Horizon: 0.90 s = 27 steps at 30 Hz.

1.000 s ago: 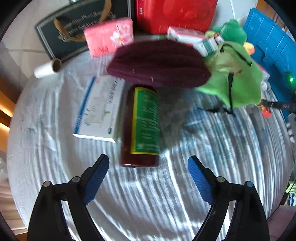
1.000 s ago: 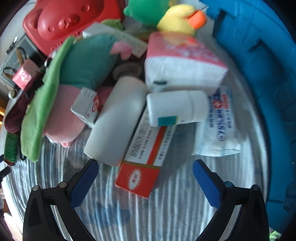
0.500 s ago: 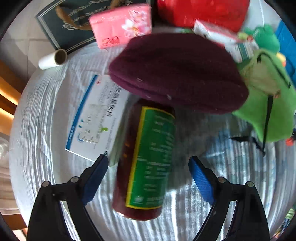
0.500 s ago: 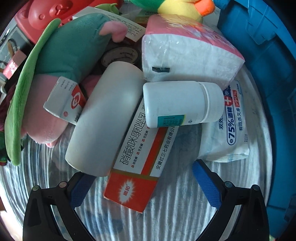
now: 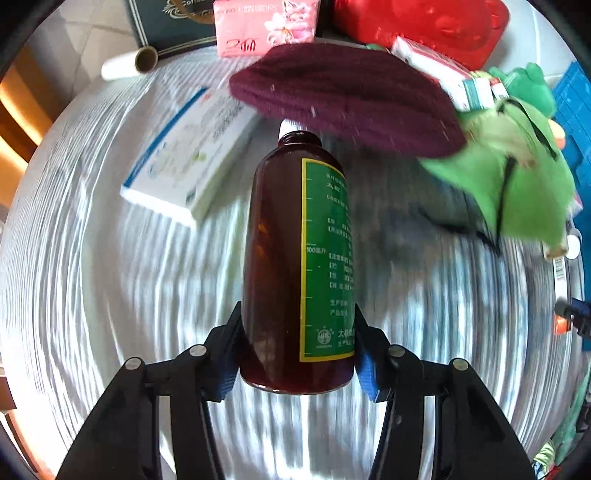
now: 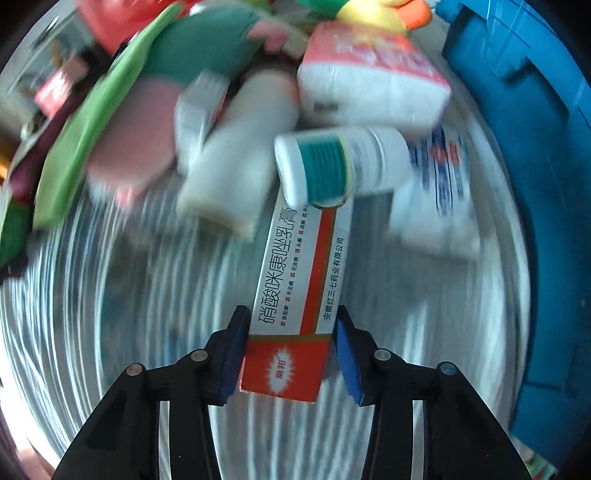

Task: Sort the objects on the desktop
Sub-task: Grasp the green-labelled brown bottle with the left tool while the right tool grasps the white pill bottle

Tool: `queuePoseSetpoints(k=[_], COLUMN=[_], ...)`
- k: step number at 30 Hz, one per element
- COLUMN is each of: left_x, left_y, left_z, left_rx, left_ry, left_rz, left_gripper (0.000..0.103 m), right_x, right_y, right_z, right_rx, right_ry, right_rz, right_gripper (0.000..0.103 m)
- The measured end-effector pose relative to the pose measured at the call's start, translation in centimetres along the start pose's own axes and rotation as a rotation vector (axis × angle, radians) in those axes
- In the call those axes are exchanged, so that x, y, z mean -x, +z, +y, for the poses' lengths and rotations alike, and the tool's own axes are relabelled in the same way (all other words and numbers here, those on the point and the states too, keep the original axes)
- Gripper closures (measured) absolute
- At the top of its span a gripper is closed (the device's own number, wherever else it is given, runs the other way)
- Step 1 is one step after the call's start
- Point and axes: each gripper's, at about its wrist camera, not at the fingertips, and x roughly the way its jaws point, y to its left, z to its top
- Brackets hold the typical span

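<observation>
Brown bottle point(image 5: 295, 266): lying on the table, base clamped between the pads of the left gripper point(image 5: 297, 354), whose jaws have just been closing.
Ointment box point(image 6: 295, 295): its red end is gripped by the right gripper point(image 6: 290, 354), jaws likewise just closed in; a white pill bottle point(image 6: 343, 166) rests on its far end.
Progress: judged early; two items are gripped, none seen placed.
Left: maroon hat point(image 5: 343, 99), tissue pack point(image 6: 369, 74), plush toys remain heaped.
Surface: white striped cloth point(image 5: 110, 295); a blue bin point(image 6: 535, 184) is seen beside it.

Home: cloth-covered table point(image 5: 110, 314) cluttered with plush toys point(image 5: 517, 177), tissue pack point(image 5: 266, 26), medicine boxes point(image 5: 184, 162).
</observation>
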Motion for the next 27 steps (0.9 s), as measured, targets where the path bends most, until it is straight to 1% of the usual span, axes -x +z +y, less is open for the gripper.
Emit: queuePoseSetpoints(k=[2,4,5,6,7,9,10,12,14,16,17,18,21,24,27], left_x=[0.6,1.4,1.8,2.1,2.6,3.3,3.6,3.8,3.1,1.8,1.3,1.3,1.3,1.4,1.4], left_y=[-1.3,-2.5,-2.9,-3.0,-3.0,-2.4,-1.7,-0.6,0.8,0.8,0.5,0.6,0.8,0.7,1.1], left_z=[-0.1,-0.3,-0.5,-0.6,-0.8,-0.9,-0.8,-0.6,-0.3,-0.3,-0.4,-0.4,-0.5,-0.4,-0.2], left_rx=[0.002,-0.008,-0.019,-0.029,-0.043,-0.055,-0.050,-0.038,-0.022,-0.009,-0.002,-0.005,-0.020,-0.031,-0.029], left_ry=[-0.024,-0.033,-0.025,-0.012,0.020,0.051,0.061,0.057,0.061,0.065,0.060,0.057,0.057,0.052,0.054], left_rz=[0.009,0.023,0.024,0.024,0.015,-0.002,-0.010,-0.015,0.001,0.034,0.027,0.022,0.013,-0.007,-0.018], left_gripper=[0.052,0.052,0.052,0.052,0.052,0.052,0.052,0.052,0.051,0.051,0.047,0.047,0.047,0.047,0.047], right_x=[0.4,0.8,1.0,1.3,1.5,1.8,1.9,2.0,2.0,1.8,1.7,1.6,2.6,4.2,5.6], right_y=[-1.6,-2.6,-2.8,-2.7,-2.5,-1.9,-1.6,-0.8,-0.2,0.2,0.3,0.3,-0.1,-0.5,-0.4], right_z=[0.2,0.0,-0.2,-0.3,-0.6,-0.8,-0.9,-1.0,-1.0,-1.1,-1.1,-1.1,-1.7,-3.5,-5.7], right_rx=[0.058,0.063,0.058,0.051,0.037,0.018,0.005,-0.018,-0.027,-0.034,-0.033,-0.034,-0.069,-0.151,-0.220], right_ry=[0.011,0.025,0.035,0.038,0.030,0.030,0.037,0.038,0.026,0.018,0.013,0.011,0.056,0.120,0.124], right_rz=[0.037,0.053,0.050,0.045,0.034,0.022,0.018,0.010,0.003,0.009,0.013,0.017,-0.001,-0.029,-0.053], right_gripper=[0.059,0.058,0.056,0.049,0.037,0.027,0.027,0.027,0.027,0.027,0.027,0.027,0.027,0.020,0.020])
